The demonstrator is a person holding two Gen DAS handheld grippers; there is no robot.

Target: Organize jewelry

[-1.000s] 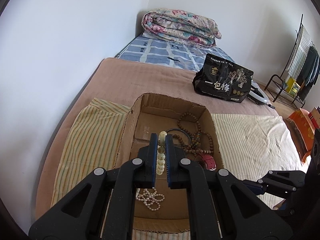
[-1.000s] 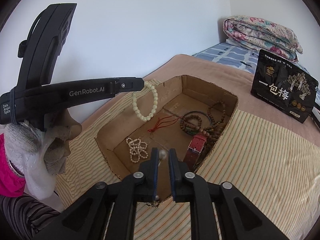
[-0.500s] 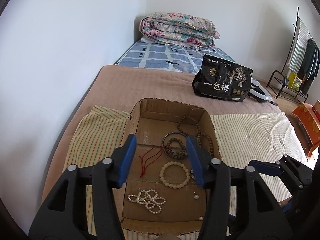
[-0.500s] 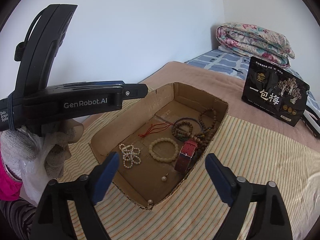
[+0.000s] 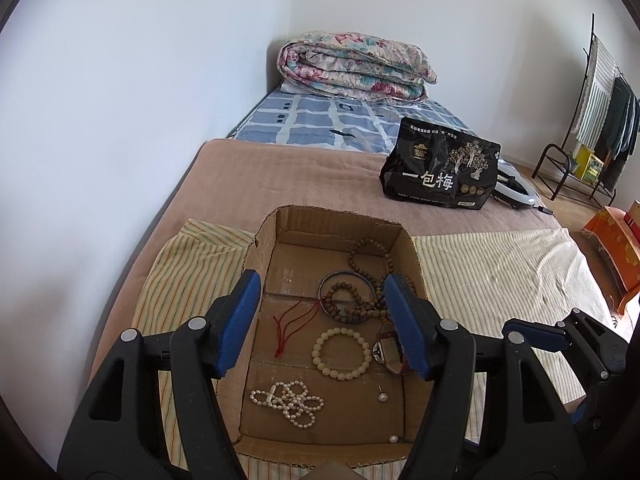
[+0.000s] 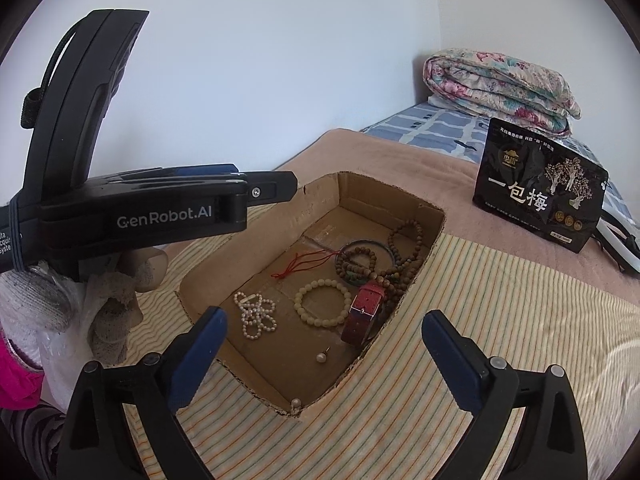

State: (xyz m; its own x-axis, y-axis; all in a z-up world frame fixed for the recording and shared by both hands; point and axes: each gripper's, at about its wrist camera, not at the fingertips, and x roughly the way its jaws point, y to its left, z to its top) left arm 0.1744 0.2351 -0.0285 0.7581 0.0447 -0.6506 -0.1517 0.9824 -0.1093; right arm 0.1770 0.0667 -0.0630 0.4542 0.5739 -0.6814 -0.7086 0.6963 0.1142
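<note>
An open cardboard box [image 5: 408, 240] [image 6: 320, 196] lies on a striped cloth on the bed. In it are a cream bead bracelet [image 5: 341, 354] [image 6: 322, 303], a white pearl string [image 5: 290, 398] [image 6: 254, 314], a red cord [image 5: 290, 326] [image 6: 306, 266], brown wooden beads with a dark bangle [image 5: 352, 300] [image 6: 370, 258], a red watch strap [image 6: 362, 314] and two pearl studs [image 5: 383, 397] [image 6: 321, 357]. My left gripper [image 5: 322, 320] is open and empty above the box. My right gripper [image 6: 324, 354] is open and empty over the box's near corner.
A black snack bag [image 5: 438, 166] [image 6: 540, 188] stands on the brown blanket behind the box. A folded floral quilt [image 5: 356, 68] lies at the head of the bed. A clothes rack [image 5: 600, 112] and an orange box [image 5: 618, 244] are to the right.
Both grippers opened. The left one let go of the cream bracelet and the right one of a pearl stud; both now lie in the box. Both grippers drew back a little.
</note>
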